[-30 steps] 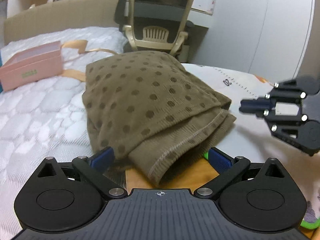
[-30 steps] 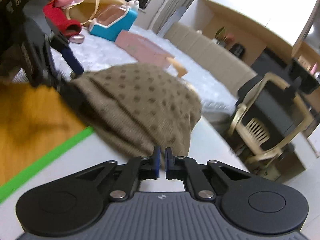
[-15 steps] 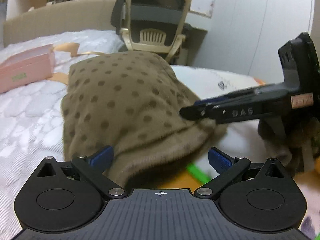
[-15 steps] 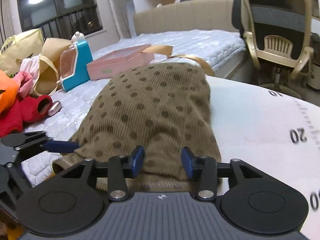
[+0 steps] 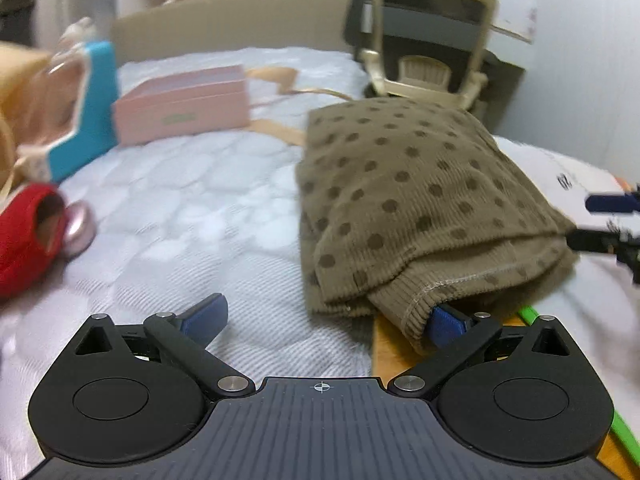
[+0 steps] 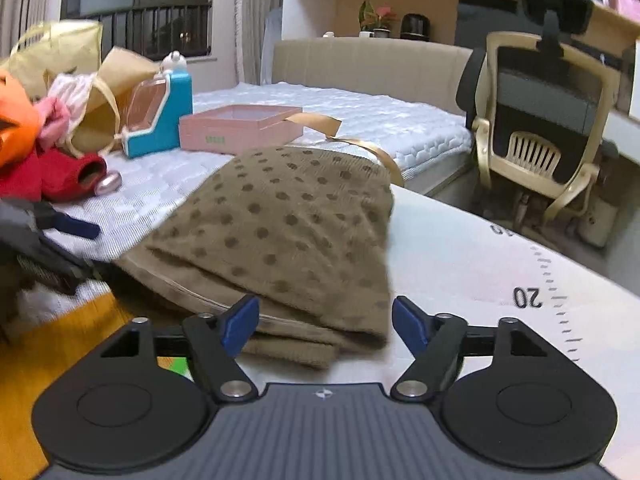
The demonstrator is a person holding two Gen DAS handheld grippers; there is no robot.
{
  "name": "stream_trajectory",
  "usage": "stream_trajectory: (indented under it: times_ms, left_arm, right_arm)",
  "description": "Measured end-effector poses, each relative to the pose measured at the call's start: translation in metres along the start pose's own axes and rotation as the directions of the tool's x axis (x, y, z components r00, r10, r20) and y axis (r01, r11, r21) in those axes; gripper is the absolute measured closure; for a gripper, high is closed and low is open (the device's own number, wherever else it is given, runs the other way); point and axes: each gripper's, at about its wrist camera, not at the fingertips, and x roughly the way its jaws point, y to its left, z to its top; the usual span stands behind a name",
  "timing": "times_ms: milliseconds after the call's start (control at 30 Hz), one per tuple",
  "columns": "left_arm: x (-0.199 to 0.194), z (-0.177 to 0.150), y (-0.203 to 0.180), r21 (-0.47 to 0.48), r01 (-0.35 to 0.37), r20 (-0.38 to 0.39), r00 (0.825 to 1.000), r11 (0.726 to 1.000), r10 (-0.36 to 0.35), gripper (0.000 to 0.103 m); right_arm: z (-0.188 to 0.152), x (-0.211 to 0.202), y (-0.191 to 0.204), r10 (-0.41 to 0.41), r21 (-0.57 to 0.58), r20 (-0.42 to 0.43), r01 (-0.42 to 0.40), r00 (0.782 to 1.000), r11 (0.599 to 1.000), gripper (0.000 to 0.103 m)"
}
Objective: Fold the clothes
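Folded brown dotted garment (image 6: 288, 236) lies half on the white quilted mattress (image 5: 192, 208), half on the white mat (image 6: 472, 264) beside it. Left gripper (image 5: 328, 318) gapes at its near hem, right gripper (image 6: 325, 322) spread wide over its folded corner, neither gripping. Pink box (image 6: 240, 128) sits on the mattress behind the garment.

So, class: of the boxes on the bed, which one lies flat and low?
The pink box: shallow and flat, beside the taller blue box with its clear slanted front.
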Motion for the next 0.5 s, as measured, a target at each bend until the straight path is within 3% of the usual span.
stream_trajectory:
  times_ms: [100,267,333,400,500]
  left_arm:
    - [-0.010,-0.005,0.002,0.003,-0.006,-0.002,1.000,1.000,0.006,0.000]
    - [-0.033,-0.017,0.006,-0.077,0.008,-0.006,1.000,0.997,-0.009,0.000]
    - [-0.044,-0.023,-0.001,-0.094,0.036,0.009,0.999,0.995,-0.036,0.000]
    - [-0.056,-0.032,-0.015,-0.107,0.066,0.032,0.997,0.992,-0.063,0.000]
    - [-0.073,-0.052,-0.038,-0.119,0.085,0.052,0.995,0.989,-0.080,0.000]
  right_arm:
    - [-0.003,0.009,0.000,-0.035,-0.032,-0.030,0.034,0.999,0.999,0.025]
    - [-0.008,0.015,-0.007,-0.077,-0.030,-0.084,0.075,0.993,0.997,0.017]
    - [-0.012,0.001,-0.005,-0.077,-0.015,-0.075,0.076,0.994,0.997,0.013]
    - [-0.020,-0.021,0.000,-0.051,0.005,-0.054,0.051,0.997,0.999,0.000]
    - [-0.033,-0.055,0.006,-0.013,0.035,-0.023,0.014,1.000,0.999,0.000]
